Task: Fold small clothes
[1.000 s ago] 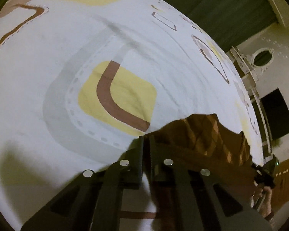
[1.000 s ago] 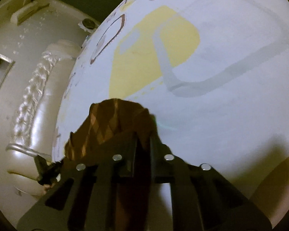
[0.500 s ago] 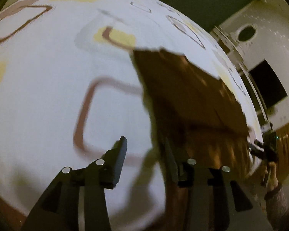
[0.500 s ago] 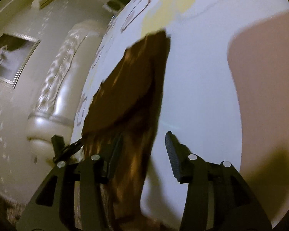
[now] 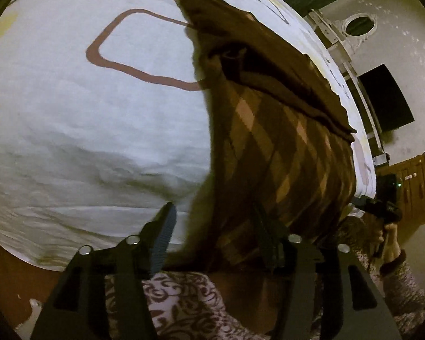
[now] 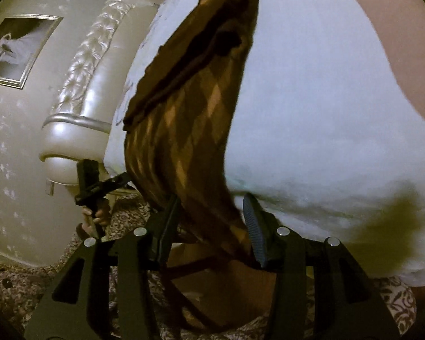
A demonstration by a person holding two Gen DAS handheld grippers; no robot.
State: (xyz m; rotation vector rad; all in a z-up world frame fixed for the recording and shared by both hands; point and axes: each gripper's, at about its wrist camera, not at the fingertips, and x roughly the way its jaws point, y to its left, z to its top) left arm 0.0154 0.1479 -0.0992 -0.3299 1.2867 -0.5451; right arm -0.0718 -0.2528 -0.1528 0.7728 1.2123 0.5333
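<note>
Between the parted fingers of the left gripper hangs the near hem of a brown diamond-patterned garment, draping off the bed edge toward the camera. Its jaws have just been opening; the left fingertip stands clear of the cloth on its left side, while the right finger sits against or behind the fabric, and whether it touches cannot be told. Below the jaws lies a swirl-patterned carpet.

Ahead of the jaws the garment stretches away over a white bedsheet with brown and yellow outlined shapes, and a darker folded band crosses its far part. To the right of the jaws, near the bed's corner, a hand in a patterned sleeve carries the right gripper. Beyond it stand a wooden cabinet and a dark screen.

From the right wrist, those jaws are also apart after opening, the same hem hanging between them; the right fingertip lies close beside the cloth, contact unclear. Left of these jaws the other hand grips its tool, before a padded pearl headboard. A framed picture hangs on the wall farther left.
</note>
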